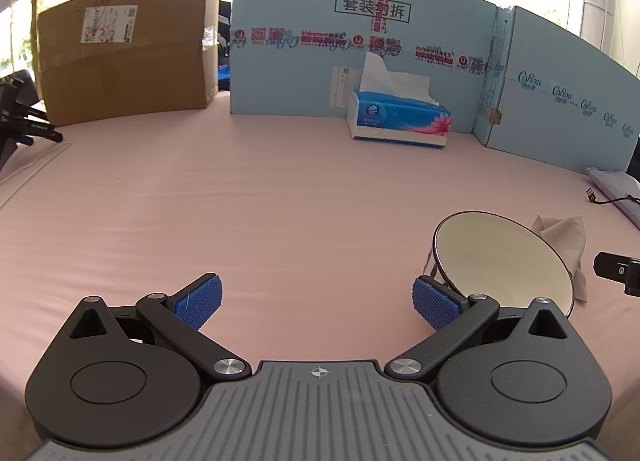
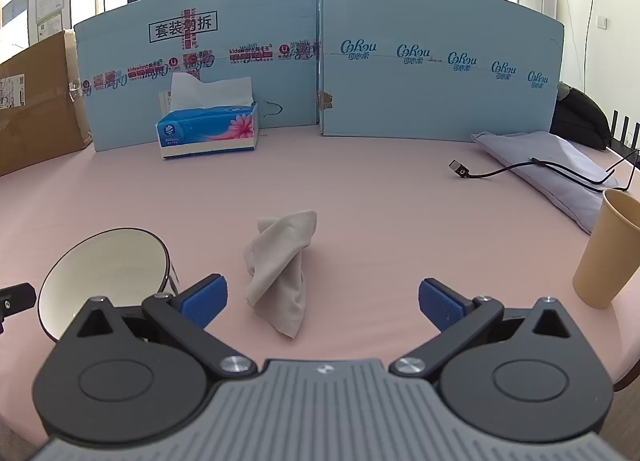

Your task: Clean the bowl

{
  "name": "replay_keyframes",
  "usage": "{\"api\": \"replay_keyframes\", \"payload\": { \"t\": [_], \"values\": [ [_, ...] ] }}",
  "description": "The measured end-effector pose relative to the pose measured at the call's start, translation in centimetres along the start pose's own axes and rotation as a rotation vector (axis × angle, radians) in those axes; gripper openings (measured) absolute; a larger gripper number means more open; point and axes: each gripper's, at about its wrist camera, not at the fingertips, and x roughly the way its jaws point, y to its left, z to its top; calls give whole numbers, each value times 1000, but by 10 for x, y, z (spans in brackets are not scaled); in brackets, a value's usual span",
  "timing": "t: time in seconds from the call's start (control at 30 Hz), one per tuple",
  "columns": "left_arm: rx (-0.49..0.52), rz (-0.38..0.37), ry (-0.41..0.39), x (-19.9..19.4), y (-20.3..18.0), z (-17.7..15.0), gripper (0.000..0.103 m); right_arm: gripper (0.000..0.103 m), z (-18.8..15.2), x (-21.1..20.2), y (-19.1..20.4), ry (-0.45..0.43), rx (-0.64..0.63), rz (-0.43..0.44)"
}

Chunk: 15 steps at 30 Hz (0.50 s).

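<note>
A white bowl (image 1: 504, 261) with a dark rim rests on the pink table, just right of my left gripper (image 1: 318, 303), close behind its right blue pad (image 1: 436, 303). That gripper is open with nothing between its fingers. In the right wrist view the same bowl (image 2: 108, 273) lies at the left, partly hidden by my left finger. A crumpled beige cloth (image 2: 282, 269) stands on the table just ahead of my right gripper (image 2: 324, 303), which is open and empty. The cloth (image 1: 568, 245) also shows behind the bowl.
A blue tissue box (image 2: 208, 129) sits at the back against light-blue cardboard panels (image 2: 436, 57); a brown carton (image 1: 128, 57) stands back left. A tan paper cup (image 2: 604, 249), a black USB cable (image 2: 460, 170) and a grey pouch (image 2: 552, 165) occupy the right side.
</note>
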Motion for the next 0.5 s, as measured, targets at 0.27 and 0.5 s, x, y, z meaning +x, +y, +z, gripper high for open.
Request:
{"api": "replay_keyframes", "payload": {
  "t": [0.27,0.5],
  "values": [
    [5,5,1,0,-1,0,103,103,2,1,2,3,0,-1],
    [6,5,0,0,-2,3,103,103,2,0,1,-2,0,3]
  ]
}}
